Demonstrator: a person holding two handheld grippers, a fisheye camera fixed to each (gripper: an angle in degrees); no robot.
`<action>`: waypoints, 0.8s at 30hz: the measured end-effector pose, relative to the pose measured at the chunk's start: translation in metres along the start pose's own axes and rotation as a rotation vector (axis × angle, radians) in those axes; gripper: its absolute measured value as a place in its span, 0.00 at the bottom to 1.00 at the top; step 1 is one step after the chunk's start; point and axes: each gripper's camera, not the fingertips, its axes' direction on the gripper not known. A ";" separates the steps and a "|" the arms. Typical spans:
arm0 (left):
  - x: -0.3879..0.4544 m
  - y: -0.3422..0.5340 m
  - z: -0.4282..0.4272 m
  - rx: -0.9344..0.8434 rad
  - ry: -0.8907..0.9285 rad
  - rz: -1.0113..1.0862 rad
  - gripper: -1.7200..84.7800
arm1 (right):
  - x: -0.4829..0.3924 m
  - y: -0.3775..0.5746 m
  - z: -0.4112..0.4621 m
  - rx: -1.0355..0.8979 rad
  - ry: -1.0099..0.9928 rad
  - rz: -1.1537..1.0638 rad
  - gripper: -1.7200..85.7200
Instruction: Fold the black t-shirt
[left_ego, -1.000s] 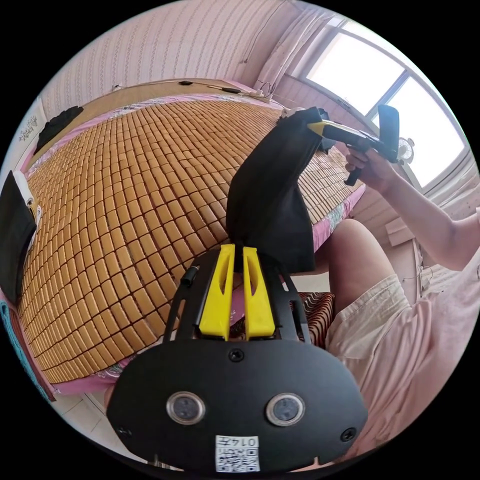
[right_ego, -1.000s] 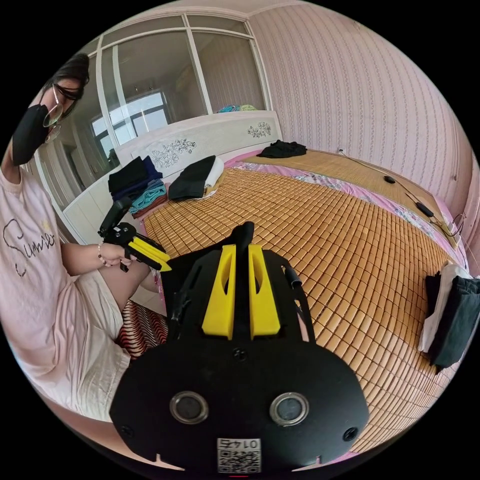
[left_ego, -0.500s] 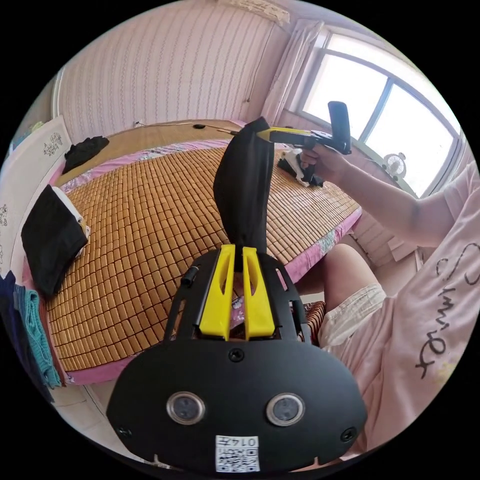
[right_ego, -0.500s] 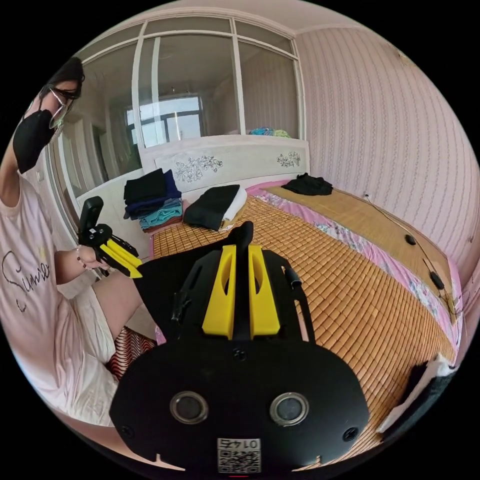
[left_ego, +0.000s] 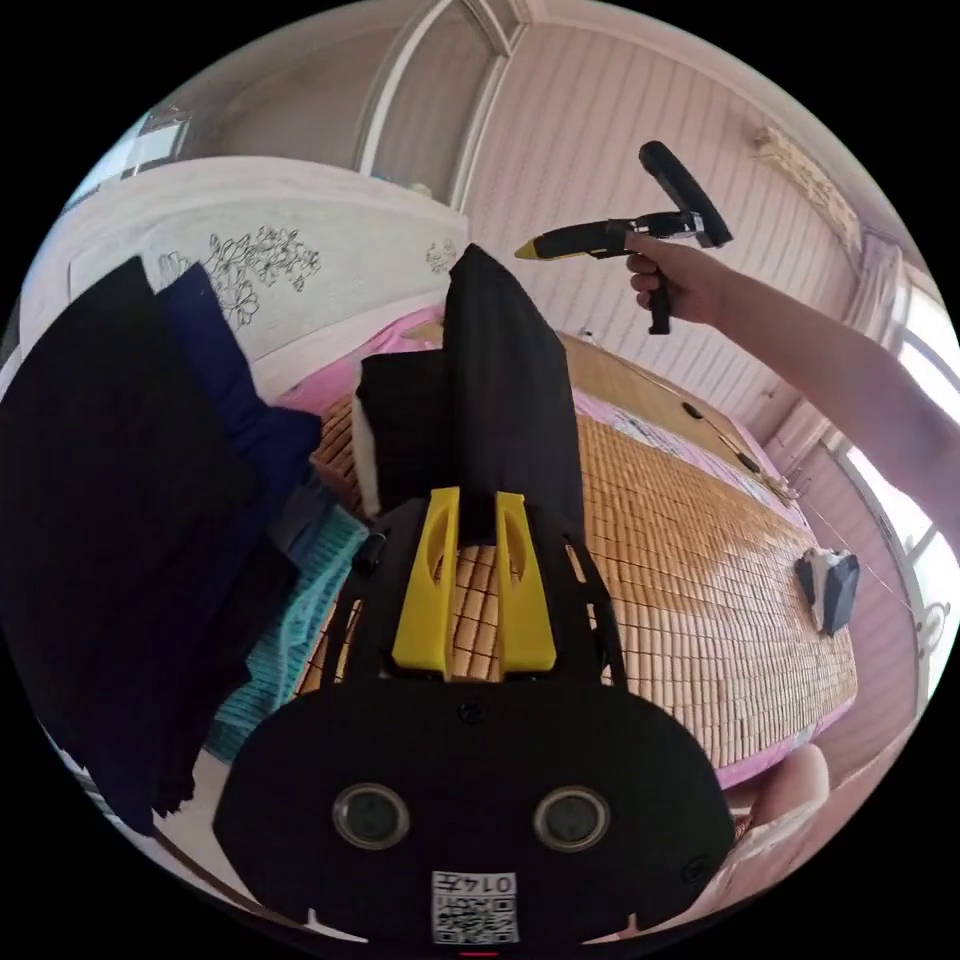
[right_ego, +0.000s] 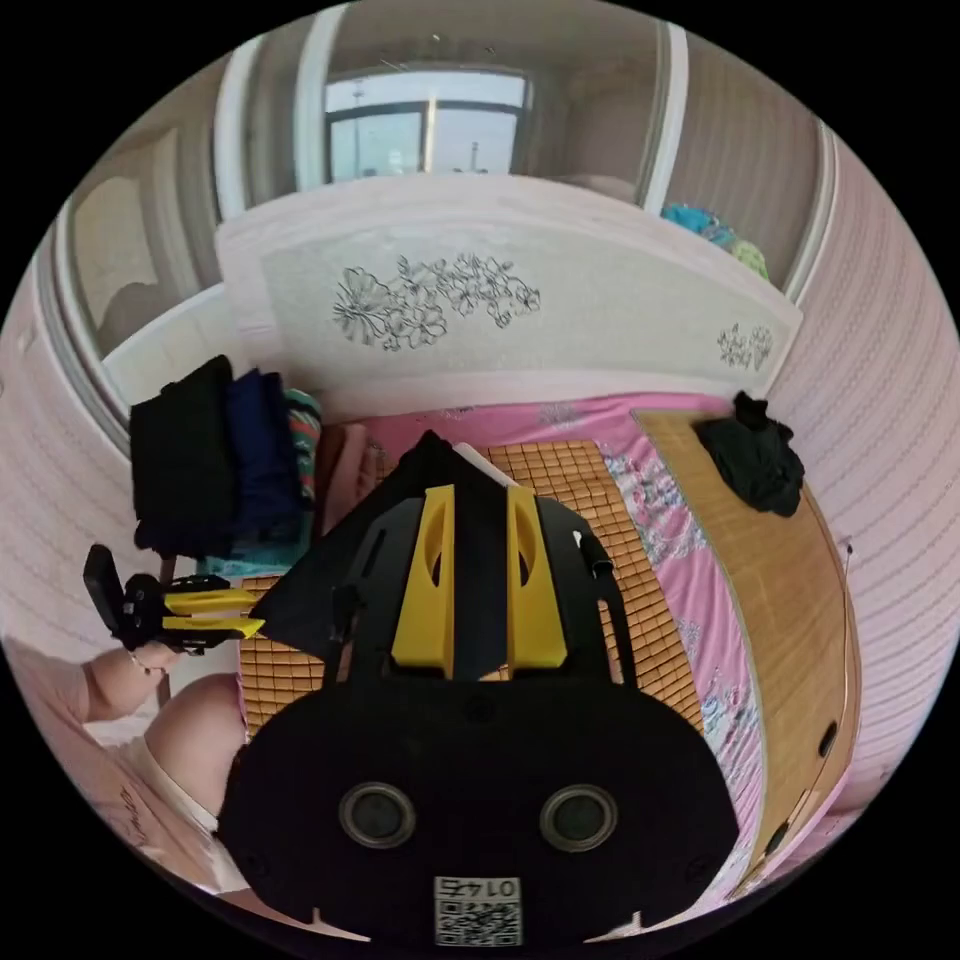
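The black t-shirt (left_ego: 505, 380), folded into a narrow hanging bundle, rises from between the yellow jaws of my left gripper (left_ego: 477, 495), which is shut on it. In the left gripper view my right gripper (left_ego: 522, 252) is held in a hand above and to the right of the shirt's top, apart from it. In the right gripper view my right gripper (right_ego: 478, 490) stands with its jaws parted, the black t-shirt (right_ego: 300, 595) showing behind them. That cloth runs down-left to my left gripper (right_ego: 255, 615), which pinches its corner.
A stack of folded black, navy and teal clothes (left_ego: 150, 500) (right_ego: 220, 480) sits beside the white flowered headboard (right_ego: 500, 300). A folded black-and-white item (left_ego: 400, 440) lies on the bamboo mat (left_ego: 680, 560). A crumpled black garment (right_ego: 755, 460) lies at the far side.
Both cameras have swung towards the headboard end of the bed. My right gripper has let go of the shirt and its jaws stand wider. The left gripper still carries the shirt.
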 end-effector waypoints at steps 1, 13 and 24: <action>-0.009 0.001 0.008 -0.048 -0.008 -0.040 0.09 | -0.004 -0.002 0.022 -0.014 -0.029 0.027 0.11; 0.139 0.019 -0.010 -0.272 0.070 0.347 0.11 | -0.073 0.309 -0.029 -0.090 0.097 0.043 0.11; 0.365 0.014 -0.059 -0.251 0.250 0.705 0.11 | -0.142 0.656 -0.178 -0.086 0.331 0.597 0.14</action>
